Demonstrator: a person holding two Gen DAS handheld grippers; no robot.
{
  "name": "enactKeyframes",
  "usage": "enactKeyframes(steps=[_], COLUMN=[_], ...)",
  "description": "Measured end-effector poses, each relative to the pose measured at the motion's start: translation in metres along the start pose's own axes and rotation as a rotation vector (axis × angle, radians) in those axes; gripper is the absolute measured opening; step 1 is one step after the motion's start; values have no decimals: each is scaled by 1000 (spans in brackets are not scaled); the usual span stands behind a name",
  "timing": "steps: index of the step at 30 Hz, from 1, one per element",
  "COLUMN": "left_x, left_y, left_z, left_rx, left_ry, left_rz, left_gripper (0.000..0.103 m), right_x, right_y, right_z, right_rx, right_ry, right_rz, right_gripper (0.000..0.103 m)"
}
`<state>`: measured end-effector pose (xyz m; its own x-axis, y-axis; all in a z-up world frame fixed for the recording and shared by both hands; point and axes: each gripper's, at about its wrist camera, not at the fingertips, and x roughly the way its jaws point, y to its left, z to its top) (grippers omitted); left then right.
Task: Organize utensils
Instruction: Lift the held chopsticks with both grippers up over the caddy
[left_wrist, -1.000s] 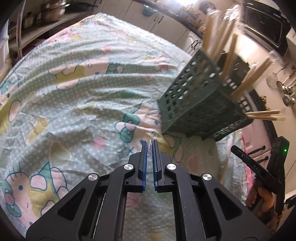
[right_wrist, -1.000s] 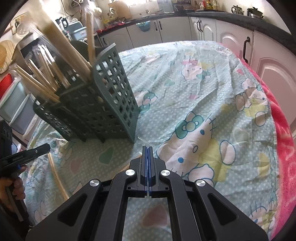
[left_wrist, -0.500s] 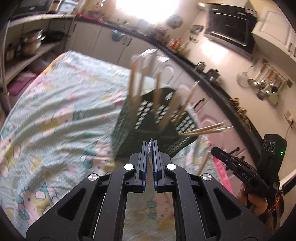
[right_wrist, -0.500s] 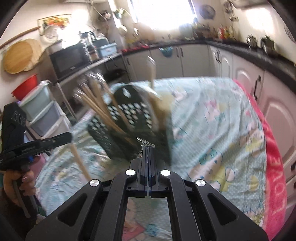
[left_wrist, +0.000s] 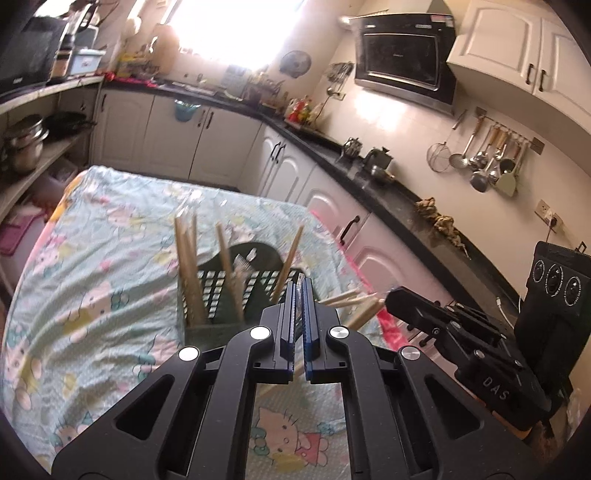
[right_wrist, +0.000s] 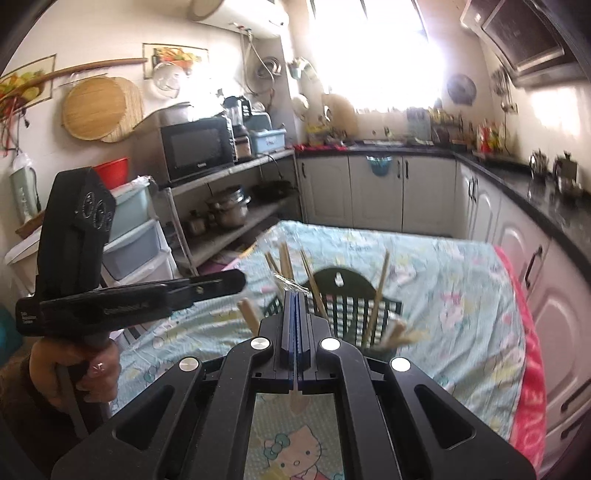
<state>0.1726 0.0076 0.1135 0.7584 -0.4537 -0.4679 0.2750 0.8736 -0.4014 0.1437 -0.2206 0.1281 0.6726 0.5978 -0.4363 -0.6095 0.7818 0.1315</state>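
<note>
Both grippers risen above table: left gripper (left_wrist: 299, 295) and right gripper (right_wrist: 294, 306) each clenched on clear wrapper (right_wrist: 290, 285); green utensil basket (left_wrist: 236, 295) now below, chopstick drop likely next.

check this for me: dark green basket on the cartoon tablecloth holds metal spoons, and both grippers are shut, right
Not quite. The dark green basket on the cartoon tablecloth holds wooden chopsticks, not metal spoons; the left wrist view shows them clearly. The rest stands: the left gripper and right gripper are both shut, each on a bit of clear plastic wrapper.
</note>
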Motion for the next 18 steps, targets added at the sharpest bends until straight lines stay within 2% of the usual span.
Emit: enactKeyframes(steps=[18], left_x=[-21], left_y=[-46], left_z=[55], left_rx=[103], left_ry=[-110], left_rz=[-60], left_gripper=[1], right_x=[-36], right_y=[4], right_z=[54], right_rx=[-54], right_ry=[-144], right_rz=[-22], right_gripper=[1])
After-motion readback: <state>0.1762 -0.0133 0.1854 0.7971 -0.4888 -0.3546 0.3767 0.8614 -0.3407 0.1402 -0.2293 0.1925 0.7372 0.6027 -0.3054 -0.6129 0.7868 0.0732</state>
